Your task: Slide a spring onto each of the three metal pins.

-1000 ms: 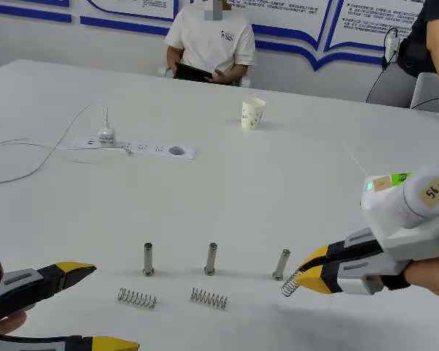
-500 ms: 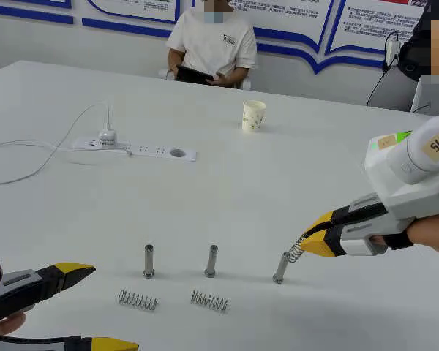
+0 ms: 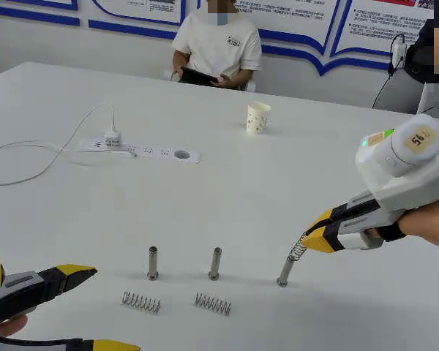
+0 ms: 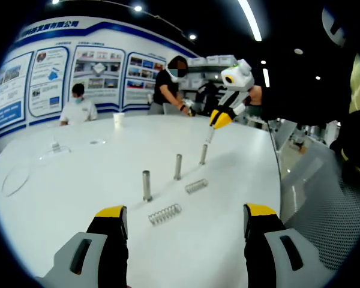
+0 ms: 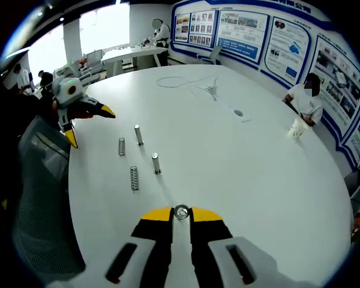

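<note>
Three metal pins stand in a row on the white table (image 3: 227, 190): left pin (image 3: 153, 263), middle pin (image 3: 215, 263), right pin (image 3: 284, 270). Two springs lie flat in front of them, one (image 3: 140, 301) by the left pin and one (image 3: 211, 303) by the middle pin. My right gripper (image 3: 311, 240) is shut on a third spring (image 3: 298, 250), whose lower end sits at the top of the right pin. In the right gripper view that spring (image 5: 181, 212) appears end-on between the shut jaws. My left gripper (image 3: 102, 308) stands open at the near left, holding nothing.
A paper cup (image 3: 257, 117) stands at the far middle of the table. A power strip (image 3: 154, 151) with a white cable (image 3: 36, 157) lies at the left. A seated person (image 3: 218, 44) is at the far edge, and another person's arm (image 3: 435, 44) shows at the right.
My right gripper rose with its spring from table level beside the right pin and brought the spring onto the pin's top. The left gripper stayed where it was.
</note>
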A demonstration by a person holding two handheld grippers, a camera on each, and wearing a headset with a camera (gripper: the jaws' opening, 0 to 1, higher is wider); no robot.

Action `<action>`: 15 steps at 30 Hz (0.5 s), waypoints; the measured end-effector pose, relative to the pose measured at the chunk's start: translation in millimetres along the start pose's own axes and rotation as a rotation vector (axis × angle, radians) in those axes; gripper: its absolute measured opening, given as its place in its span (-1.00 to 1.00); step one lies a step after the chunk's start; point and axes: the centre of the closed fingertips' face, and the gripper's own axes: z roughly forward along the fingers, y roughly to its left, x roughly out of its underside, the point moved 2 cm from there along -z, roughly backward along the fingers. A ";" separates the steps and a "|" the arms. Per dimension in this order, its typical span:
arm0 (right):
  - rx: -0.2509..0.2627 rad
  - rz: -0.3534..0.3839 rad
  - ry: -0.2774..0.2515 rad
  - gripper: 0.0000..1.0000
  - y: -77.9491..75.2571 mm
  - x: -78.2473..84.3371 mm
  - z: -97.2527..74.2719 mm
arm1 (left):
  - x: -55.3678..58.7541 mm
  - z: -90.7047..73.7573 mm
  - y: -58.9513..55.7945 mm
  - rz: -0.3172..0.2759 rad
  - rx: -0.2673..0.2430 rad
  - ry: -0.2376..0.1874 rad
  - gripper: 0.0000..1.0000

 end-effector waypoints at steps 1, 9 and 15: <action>-0.001 0.001 0.003 -0.77 -0.6 0.0 0.6 | 0.0 -0.1 0.0 -0.001 0.000 0.000 0.61; -0.017 0.001 0.029 -0.77 -2.4 0.9 7.1 | 1.3 -1.0 0.6 -0.004 -0.005 0.001 0.61; -0.024 0.000 0.054 -0.77 -3.3 1.9 13.2 | 2.6 -1.3 1.2 -0.006 -0.007 0.003 0.61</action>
